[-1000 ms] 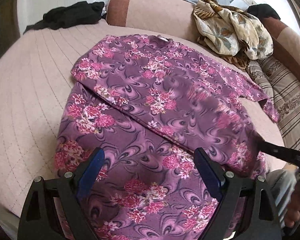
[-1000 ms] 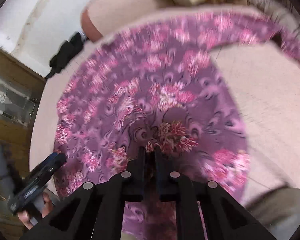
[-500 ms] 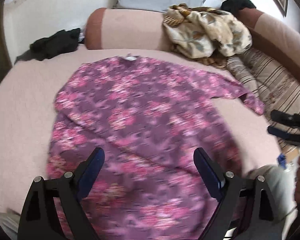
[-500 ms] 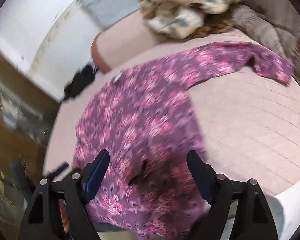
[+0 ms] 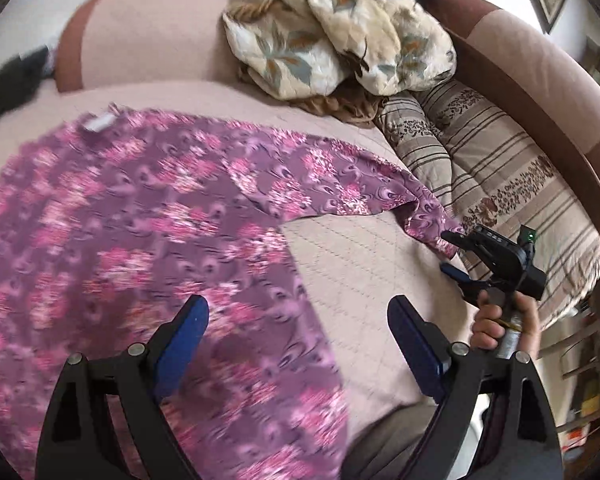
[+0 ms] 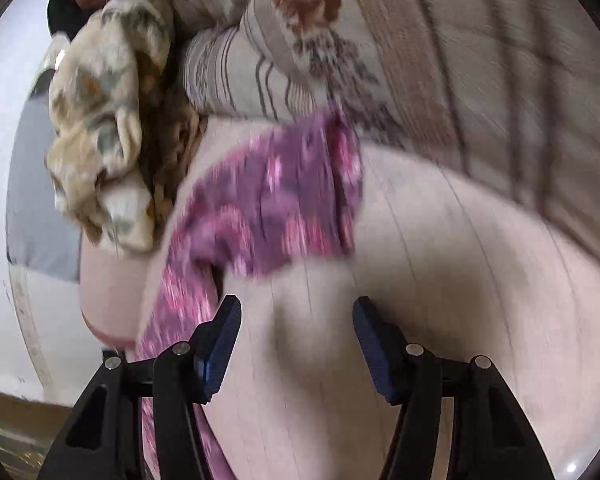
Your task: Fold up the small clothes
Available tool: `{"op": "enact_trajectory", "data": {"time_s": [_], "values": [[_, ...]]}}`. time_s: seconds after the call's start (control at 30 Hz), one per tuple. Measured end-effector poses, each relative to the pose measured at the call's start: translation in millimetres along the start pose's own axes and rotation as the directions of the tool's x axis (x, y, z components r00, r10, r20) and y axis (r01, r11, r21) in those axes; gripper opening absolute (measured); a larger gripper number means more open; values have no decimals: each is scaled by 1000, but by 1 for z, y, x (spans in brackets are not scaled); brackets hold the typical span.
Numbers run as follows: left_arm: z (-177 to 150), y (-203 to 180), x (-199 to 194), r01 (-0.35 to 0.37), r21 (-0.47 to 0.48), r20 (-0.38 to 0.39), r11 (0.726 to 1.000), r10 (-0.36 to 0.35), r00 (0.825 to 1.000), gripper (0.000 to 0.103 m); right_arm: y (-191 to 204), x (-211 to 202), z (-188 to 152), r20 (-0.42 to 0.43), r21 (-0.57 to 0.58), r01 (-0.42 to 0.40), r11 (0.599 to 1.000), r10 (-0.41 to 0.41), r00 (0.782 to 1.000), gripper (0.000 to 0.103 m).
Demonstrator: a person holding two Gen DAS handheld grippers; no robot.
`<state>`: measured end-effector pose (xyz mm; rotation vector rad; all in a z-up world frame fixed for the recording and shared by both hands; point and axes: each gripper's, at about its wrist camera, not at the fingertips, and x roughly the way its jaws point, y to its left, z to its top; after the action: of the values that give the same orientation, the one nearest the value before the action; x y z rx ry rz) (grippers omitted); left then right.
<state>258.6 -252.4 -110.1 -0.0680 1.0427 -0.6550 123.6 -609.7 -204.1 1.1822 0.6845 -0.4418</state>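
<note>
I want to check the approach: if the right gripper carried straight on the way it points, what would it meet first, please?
Most likely the purple floral sleeve, its cuff end just ahead of the open right gripper; depth is blurred, so bare bedspread could come first.

Thin printed cloth is seen in the floral top [image 5: 148,216]. A quilted, matt bedcover [image 5: 364,264] is noted; gripper fingers [image 5: 182,340] are matt plastic.
</note>
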Motion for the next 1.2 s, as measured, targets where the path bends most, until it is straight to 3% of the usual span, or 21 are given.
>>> {"op": "enact_trajectory", "data": {"time_s": [0.03,0.07,0.17,0.3,0.4,0.5,0.57,0.67,0.73,0.8,0.87,0.93,1.03,1.1,1.17,1.2], "values": [[2,1,9,3,-15,-13,1000,-4,1000,90,3,5,8,20,-15,23,1000,-23,1000,58],[3,2,15,4,-26,-23,1000,-5,1000,90,5,8,14,37,-24,49,999,-48,998,48],[3,5,26,-7,-52,-44,999,5,999,90,7,25,30,76,-45,144,989,-140,987,10],[-2,16,13,-19,-65,-33,998,17,999,90,14,15,37,106,-78,157,984,-149,983,8],[-7,29,-15,-32,-76,9,997,33,999,90,68,-19,19,208,-254,150,956,-97,973,8],[-13,49,-49,-46,-111,60,993,53,997,90,149,-59,-26,314,-502,195,843,-33,949,8],[-20,70,-73,-60,-148,94,987,74,993,90,198,-79,-68,331,-644,204,737,28,943,8],[-33,103,-101,-71,-214,125,974,100,987,90,260,-90,-144,309,-819,208,534,104,945,8],[-41,131,-118,-75,-262,137,962,114,984,90,287,-94,-204,275,-895,190,403,165,947,8],[-48,157,-129,-85,-294,146,952,133,980,90,302,-88,-263,185,-944,119,309,196,963,8],[-53,183,-133,-101,-325,146,940,156,977,90,301,-78,-312,69,-969,20,246,194,978,8],[-58,211,-131,-96,-363,139,927,155,978,91,286,-66,-361,-73,-972,-113,208,190,979,8],[-67,248,-115,-46,-431,122,901,109,987,90,257,-30,-423,-286,-939,-305,156,132,949,9],[-72,260,-100,-19,-458,104,889,75,992,90,237,4,-451,-366,-917,-366,156,29,930,24],[-76,261,-88,-29,-465,69,885,69,995,90,222,32,-466,-417,-904,-399,155,-103,903,25],[-77,258,-84,-15,-456,61,890,49,997,90,219,34,-463,-422,-901,-402,163,-114,899,33]]}}
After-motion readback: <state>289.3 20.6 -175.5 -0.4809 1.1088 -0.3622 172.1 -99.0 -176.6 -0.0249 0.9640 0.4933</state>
